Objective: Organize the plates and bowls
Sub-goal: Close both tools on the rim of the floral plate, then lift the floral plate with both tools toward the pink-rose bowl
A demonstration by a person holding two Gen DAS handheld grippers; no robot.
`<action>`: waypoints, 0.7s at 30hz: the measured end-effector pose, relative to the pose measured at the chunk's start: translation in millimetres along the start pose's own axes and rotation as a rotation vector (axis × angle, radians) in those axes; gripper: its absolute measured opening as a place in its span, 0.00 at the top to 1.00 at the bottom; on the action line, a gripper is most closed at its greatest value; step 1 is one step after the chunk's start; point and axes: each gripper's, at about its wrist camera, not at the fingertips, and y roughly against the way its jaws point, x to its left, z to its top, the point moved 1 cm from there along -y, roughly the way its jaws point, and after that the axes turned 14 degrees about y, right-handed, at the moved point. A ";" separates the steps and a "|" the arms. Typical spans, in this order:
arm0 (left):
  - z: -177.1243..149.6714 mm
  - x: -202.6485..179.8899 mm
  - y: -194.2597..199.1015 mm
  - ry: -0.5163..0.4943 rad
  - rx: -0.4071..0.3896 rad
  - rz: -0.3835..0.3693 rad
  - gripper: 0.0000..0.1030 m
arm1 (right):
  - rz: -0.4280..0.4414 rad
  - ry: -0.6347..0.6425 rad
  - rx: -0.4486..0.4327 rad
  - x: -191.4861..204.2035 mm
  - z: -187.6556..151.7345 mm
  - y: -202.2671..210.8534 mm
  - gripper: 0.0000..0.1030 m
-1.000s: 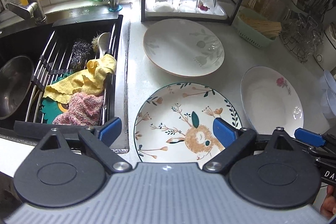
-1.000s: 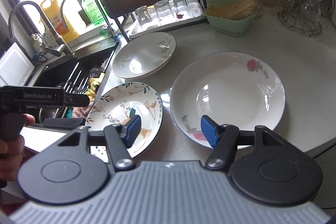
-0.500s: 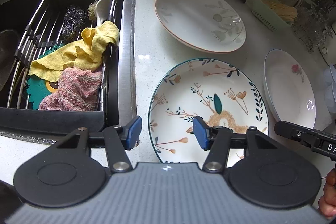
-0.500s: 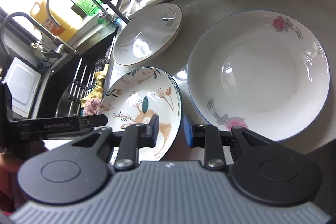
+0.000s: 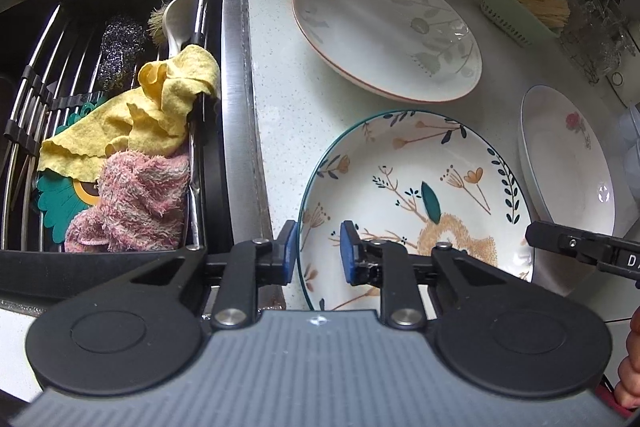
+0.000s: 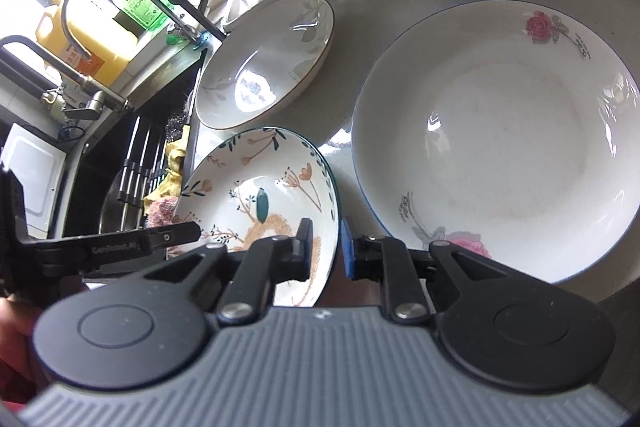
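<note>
So the white counter (image 5: 276, 131) has three plates out, and the black sink (image 5: 120, 3) sits on the left with a yellow cloth (image 5: 132, 123) and pink rag (image 5: 136, 203) on its rack. Biggest is the rose plate (image 6: 500, 143) at the near right edge. The leaf-print plate (image 5: 384, 31) sits farther back, by the glasses rack. The deer plate (image 5: 416, 195) is near the front, between sink and rose plate — both grippers straddle its rim. Left gripper (image 5: 318, 253) has its blue pads narrowed around the near-left rim, a small gap showing. Right gripper (image 6: 326, 247) is narrow too, astride the right rim — can't tell if either actually pinches yet.
</note>
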 end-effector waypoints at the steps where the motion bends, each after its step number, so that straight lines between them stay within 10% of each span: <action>1: 1.7 1.0 -1.5 -0.007 0.000 -0.004 0.76 | 0.002 -0.006 0.011 -0.8 -1.1 -3.2 0.84; 21: 9.9 8.2 -3.4 -0.015 0.049 -0.150 0.74 | 0.011 -0.067 0.024 -6.7 1.0 -8.9 0.83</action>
